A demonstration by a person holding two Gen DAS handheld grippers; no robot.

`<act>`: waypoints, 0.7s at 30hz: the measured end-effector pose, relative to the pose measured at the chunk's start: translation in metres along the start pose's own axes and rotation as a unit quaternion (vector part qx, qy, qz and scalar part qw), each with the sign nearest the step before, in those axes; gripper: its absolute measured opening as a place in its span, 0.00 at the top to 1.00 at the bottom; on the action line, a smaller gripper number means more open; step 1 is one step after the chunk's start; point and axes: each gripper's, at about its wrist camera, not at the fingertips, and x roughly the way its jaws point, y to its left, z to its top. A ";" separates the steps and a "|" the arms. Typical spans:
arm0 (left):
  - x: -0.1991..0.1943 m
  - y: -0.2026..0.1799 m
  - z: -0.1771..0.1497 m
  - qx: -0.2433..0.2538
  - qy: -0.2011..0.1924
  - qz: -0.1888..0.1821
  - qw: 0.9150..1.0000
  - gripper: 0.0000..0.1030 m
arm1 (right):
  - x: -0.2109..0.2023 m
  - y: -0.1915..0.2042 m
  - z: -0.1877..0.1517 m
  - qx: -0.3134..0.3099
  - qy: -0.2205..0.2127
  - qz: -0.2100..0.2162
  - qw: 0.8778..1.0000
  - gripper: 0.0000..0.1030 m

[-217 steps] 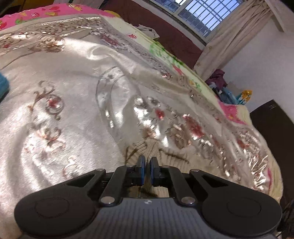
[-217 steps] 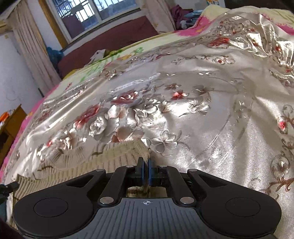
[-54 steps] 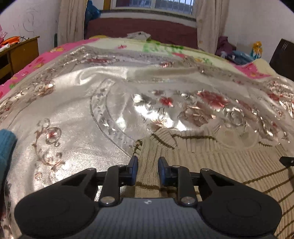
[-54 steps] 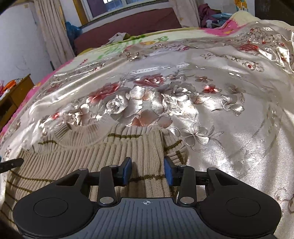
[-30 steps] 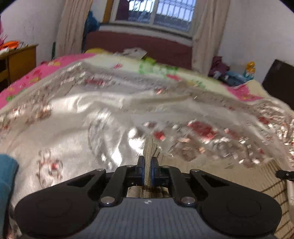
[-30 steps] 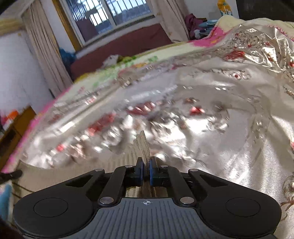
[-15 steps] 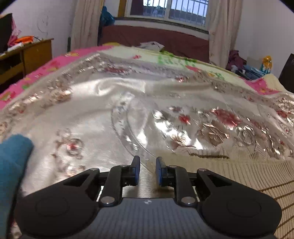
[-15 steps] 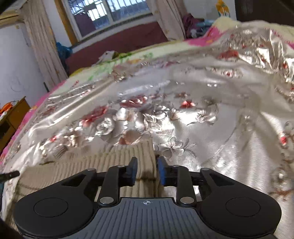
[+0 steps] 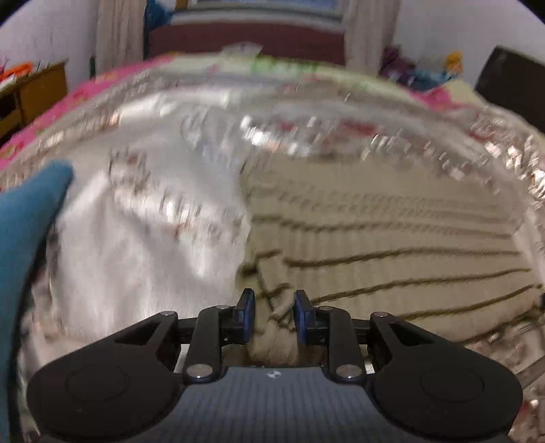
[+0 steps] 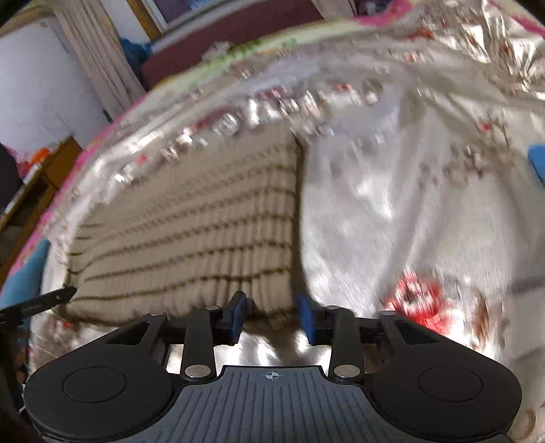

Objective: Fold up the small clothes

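Sweater: we see it ahead, stripes running crosswise.
Left hand-held gripper: parted around a bunched corner.
Right hand-held gripper: parted astride its near edge, gripping nothing.

White walls, beige curtains, wooden cabinet, silvery floral bedspread

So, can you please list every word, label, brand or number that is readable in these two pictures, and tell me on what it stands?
No readable text in either view.
Left claw: only a small round crosshair emblem on its ribbed grey body, no letters.
Right claw: the same crosshair emblem, no letters.
Beige ribbed knit sweater with dark stripes: no tag or label visible.
Shiny silver floral bedspread: motion-blurred flower patterns, no writing.
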 end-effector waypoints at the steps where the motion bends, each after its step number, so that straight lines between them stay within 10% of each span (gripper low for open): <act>1: 0.003 0.002 -0.001 0.000 0.000 0.006 1.000 0.66 | 0.004 -0.002 -0.001 -0.002 0.005 -0.012 1.000 0.87; 21: -0.024 0.009 -0.007 -0.043 -0.017 0.030 0.998 0.65 | -0.028 0.001 -0.004 0.000 -0.042 -0.042 0.998 0.72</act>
